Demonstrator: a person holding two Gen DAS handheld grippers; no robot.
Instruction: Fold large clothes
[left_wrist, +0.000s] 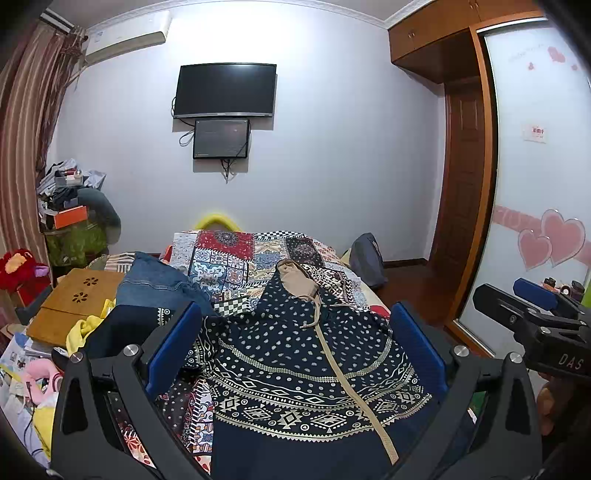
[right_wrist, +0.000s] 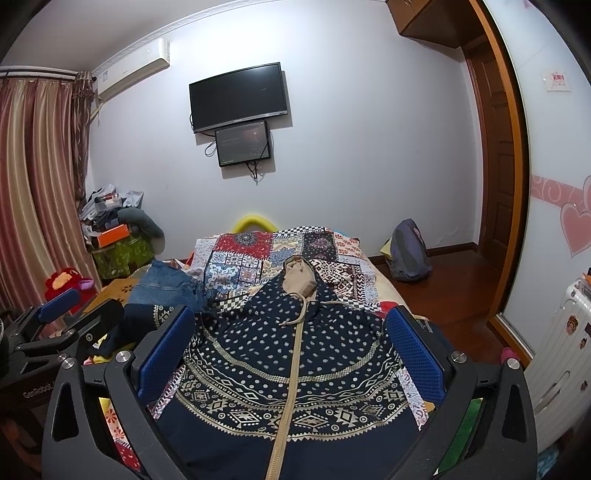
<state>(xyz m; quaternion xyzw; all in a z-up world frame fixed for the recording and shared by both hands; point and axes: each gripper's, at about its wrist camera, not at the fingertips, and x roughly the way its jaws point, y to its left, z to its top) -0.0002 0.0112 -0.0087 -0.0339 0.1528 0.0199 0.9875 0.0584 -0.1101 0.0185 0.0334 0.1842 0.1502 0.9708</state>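
A navy hooded jacket (left_wrist: 295, 354) with white dots, beige geometric bands, a beige zipper and a beige-lined hood (left_wrist: 295, 278) lies spread front-up on the patchwork bed cover (left_wrist: 229, 258). It also shows in the right wrist view (right_wrist: 291, 354). My left gripper (left_wrist: 295, 347) is open, held above the jacket's chest, holding nothing. My right gripper (right_wrist: 288, 350) is open above the same jacket and empty. The right gripper shows at the right edge of the left wrist view (left_wrist: 532, 310). The left gripper shows at the left edge of the right wrist view (right_wrist: 70, 314).
Folded blue jeans (left_wrist: 155, 280) and a dark patterned garment (left_wrist: 125, 325) lie left of the jacket. A wooden lap table (left_wrist: 74, 299) and clutter stand at the left. A backpack (right_wrist: 408, 251) sits on the floor to the right. A white suitcase (right_wrist: 561, 354) stands at the right.
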